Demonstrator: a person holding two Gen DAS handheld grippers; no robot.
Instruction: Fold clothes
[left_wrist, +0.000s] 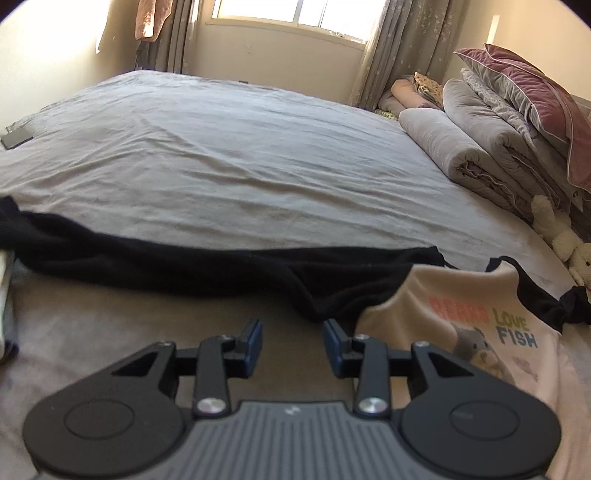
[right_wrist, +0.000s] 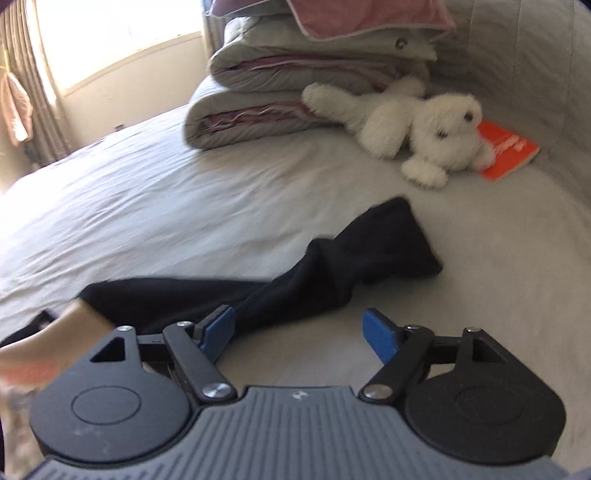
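A cream sweatshirt (left_wrist: 461, 325) with black sleeves and a "LOVE FISH" bear print lies on the grey bed (left_wrist: 240, 147). One black sleeve (left_wrist: 166, 258) stretches left across the bed in the left wrist view. My left gripper (left_wrist: 293, 341) is open and empty, low over the garment's beige part, just left of the print. In the right wrist view the other black sleeve (right_wrist: 351, 254) lies stretched toward the far right. My right gripper (right_wrist: 299, 334) is open wide and empty, its left fingertip (right_wrist: 218, 328) beside that sleeve. The cream body (right_wrist: 55, 339) shows at the left.
Folded grey quilts (left_wrist: 480, 147) and a maroon pillow (left_wrist: 535, 96) are stacked at the bed's right side. A white plush dog (right_wrist: 413, 125) and an orange booklet (right_wrist: 506, 151) lie near them. A dark phone (left_wrist: 14, 138) lies at the far left. Folded clothes (left_wrist: 5, 295) sit at the left edge.
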